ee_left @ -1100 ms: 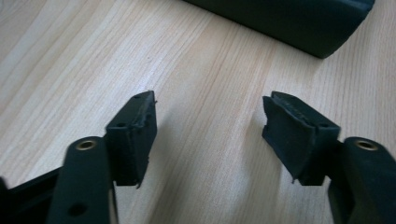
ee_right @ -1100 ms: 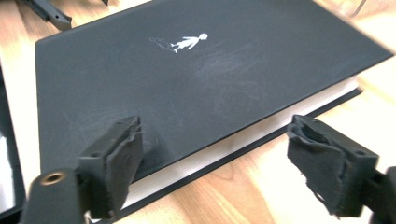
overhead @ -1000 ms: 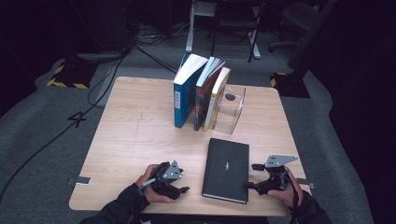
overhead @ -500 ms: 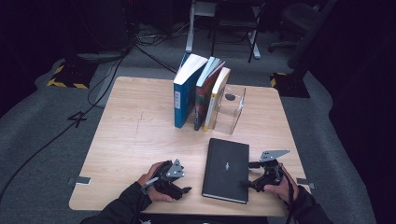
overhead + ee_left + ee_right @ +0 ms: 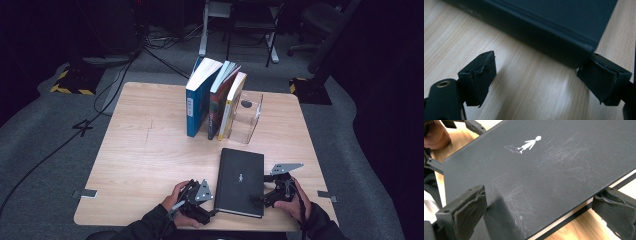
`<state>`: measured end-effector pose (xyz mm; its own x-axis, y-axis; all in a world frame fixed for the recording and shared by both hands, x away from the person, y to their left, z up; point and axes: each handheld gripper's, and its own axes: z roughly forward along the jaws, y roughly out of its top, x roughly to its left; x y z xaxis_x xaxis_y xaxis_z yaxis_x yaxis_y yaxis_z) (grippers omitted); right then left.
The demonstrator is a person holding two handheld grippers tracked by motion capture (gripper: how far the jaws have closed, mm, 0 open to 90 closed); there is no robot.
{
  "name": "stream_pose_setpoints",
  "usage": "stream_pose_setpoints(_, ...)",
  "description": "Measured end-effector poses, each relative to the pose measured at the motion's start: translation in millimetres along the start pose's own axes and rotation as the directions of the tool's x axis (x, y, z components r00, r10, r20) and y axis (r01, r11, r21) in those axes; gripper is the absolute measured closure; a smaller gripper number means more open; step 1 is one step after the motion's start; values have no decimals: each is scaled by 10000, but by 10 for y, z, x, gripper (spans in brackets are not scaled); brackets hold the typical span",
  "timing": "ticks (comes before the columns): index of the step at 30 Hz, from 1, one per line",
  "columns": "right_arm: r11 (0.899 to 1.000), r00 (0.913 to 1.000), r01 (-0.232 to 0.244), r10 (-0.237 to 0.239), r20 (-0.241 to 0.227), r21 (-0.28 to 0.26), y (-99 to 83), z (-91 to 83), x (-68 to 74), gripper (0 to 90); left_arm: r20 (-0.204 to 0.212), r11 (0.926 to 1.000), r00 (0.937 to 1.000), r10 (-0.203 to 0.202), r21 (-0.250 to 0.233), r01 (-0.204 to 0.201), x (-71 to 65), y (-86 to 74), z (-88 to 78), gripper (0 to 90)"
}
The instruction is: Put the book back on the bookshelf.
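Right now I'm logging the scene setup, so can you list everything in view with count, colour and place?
Black book: one, black with a small white figure on its cover, flat at the table's near edge between the grippers.
Upright books: three, blue, dark multicoloured and yellow-white, leaning together mid-table.
Clear bookend: one, transparent, right of the upright books.
Table: one, light wood.
Chairs and cables: dark, on the grey floor beyond the table.
Left gripper: black, jaws open, at the book's left edge.
Right gripper: black, jaws open, straddling the book's right edge.
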<state>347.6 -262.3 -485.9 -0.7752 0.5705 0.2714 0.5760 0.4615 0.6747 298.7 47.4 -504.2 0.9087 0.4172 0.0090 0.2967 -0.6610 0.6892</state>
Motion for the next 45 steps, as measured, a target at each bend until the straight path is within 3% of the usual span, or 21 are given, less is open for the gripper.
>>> stream_pose_setpoints(4,10000,10000,41,-41,20,-62,5,7,12,4,53,10000,10000,33,34,-34,30,-1,1,123)
stream_pose_setpoints(7,9980,9974,627,-623,348,-91,-1,-70,38,53,15,10000,10000,49,0,-49,64,-7,-5,123)
stream_pose_setpoints(10,9960,9958,803,-784,474,-403,-58,-187,-3,174,-135,9999,9998,-157,22,157,135,-24,-21,124)
stream_pose_setpoints(12,9937,9932,967,-927,704,-557,-94,-258,-42,152,-266,9994,9991,-337,20,338,209,-41,-36,127)
stream_pose_setpoints(14,9921,9882,1131,-1066,1097,-545,-110,-289,-67,179,-355,9986,9980,-528,-2,528,269,-52,-44,129)
stream_pose_setpoints(16,9880,9766,1499,-1419,1617,-378,-115,-270,-57,173,-357,9981,9975,-614,35,615,348,-65,-56,129)
stream_pose_setpoints(17,9828,9632,1846,-1797,1996,-62,-111,-230,-33,149,-421,9981,9972,-611,31,613,378,-72,-60,126)
stream_pose_setpoints(18,9810,9590,1941,-1881,2120,-75,-105,-213,-24,146,-475,9979,9968,-648,18,649,410,-76,-63,117)
stream_pose_setpoints(21,9812,9606,1923,-1846,2078,-173,-83,-177,-11,155,-487,9974,9962,-717,51,720,521,-88,-72,108)
stream_pose_setpoints(24,9774,9543,2113,-2057,2167,-27,-99,-148,-13,184,-470,9970,9960,-763,83,767,622,-99,-82,108)
stream_pose_setpoints(29,9807,9491,1954,-1921,2498,117,-110,-98,-17,182,-460,9976,9967,-668,163,676,705,-84,-61,64)
stream_pose_setpoints(30,9797,9474,2000,-1960,2529,102,-104,-59,-1,182,-409,9972,9966,-716,200,724,715,-83,-60,59)
stream_pose_setpoints(32,9757,9348,2161,-2176,2808,369,-100,21,35,186,-453,9974,9965,-701,144,708,709,-85,-59,58)
stream_pose_setpoints(35,9742,9266,2227,-2228,3029,356,-104,85,65,148,-558,9972,9958,-729,135,737,692,-90,-71,67)
stream_pose_setpoints(39,9768,9285,2120,-2111,3055,304,-105,78,66,156,-469,9973,9962,-730,75,734,682,-98,-83,121)
stream_pose_setpoints(40,9734,9209,2267,-2248,3185,318,-99,72,85,156,-457,9973,9963,-734,62,737,670,-97,-89,153)
stream_pose_setpoints(42,9725,9199,2311,-2278,3193,281,-97,68,88,156,-393,9983,9976,-575,45,577,642,-93,-100,174)
stream_pose_setpoints(43,9753,9259,2205,-2137,3116,136,-92,58,87,156,-396,9985,9977,-551,51,553,626,-89,-98,166)
stream_pose_setpoints(45,9749,9269,2228,-2111,3103,-25,-79,38,89,156,-291,9990,9986,-437,41,438,596,-78,-99,171)
